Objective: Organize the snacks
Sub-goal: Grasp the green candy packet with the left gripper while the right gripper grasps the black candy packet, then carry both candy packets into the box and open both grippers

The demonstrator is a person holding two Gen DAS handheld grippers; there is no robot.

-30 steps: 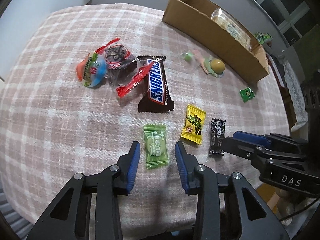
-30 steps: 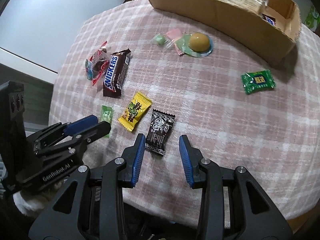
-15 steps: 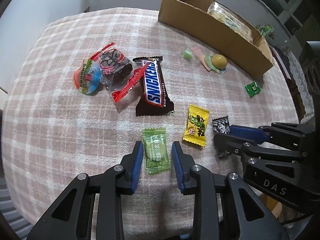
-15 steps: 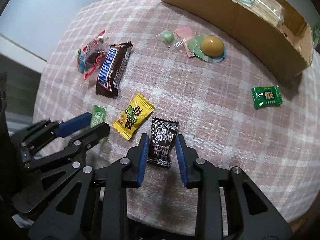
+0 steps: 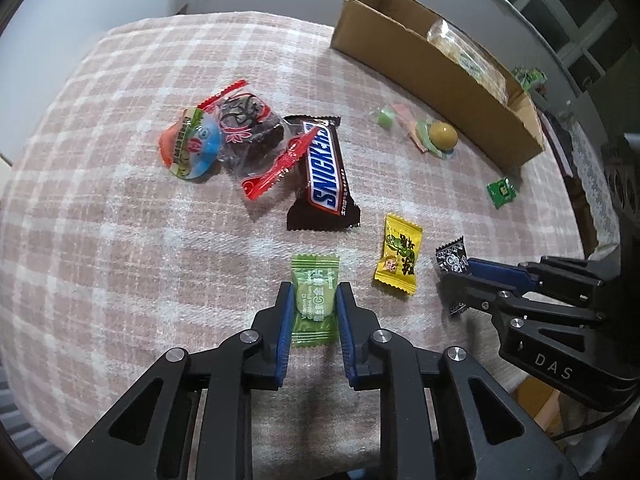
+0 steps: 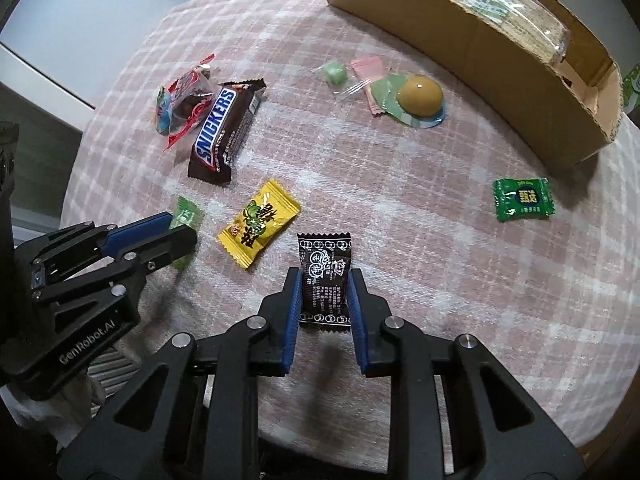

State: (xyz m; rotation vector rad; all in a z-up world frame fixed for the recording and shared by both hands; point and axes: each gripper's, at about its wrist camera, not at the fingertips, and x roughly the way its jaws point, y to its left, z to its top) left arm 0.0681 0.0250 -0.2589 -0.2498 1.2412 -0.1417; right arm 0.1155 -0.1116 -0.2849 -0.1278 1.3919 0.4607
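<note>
On the pink plaid tablecloth lies a light green candy. My left gripper points down at it with its jaws closing, and the blue pads press on both long sides of the wrapper. To its right, my right gripper is shut on a black candy, which still rests on the cloth. A yellow candy lies between the two. In the right wrist view the left gripper covers most of the light green candy.
A cardboard box with a wrapped snack inside stands at the back right. In front of it are a yellow jelly cup and a dark green candy. A Snickers bar, a red-wrapped dark cake and a blue-lidded jelly lie left.
Both grippers sank toward the cloth and their jaws narrowed. The left closed onto the light green candy, the right onto the black candy.
</note>
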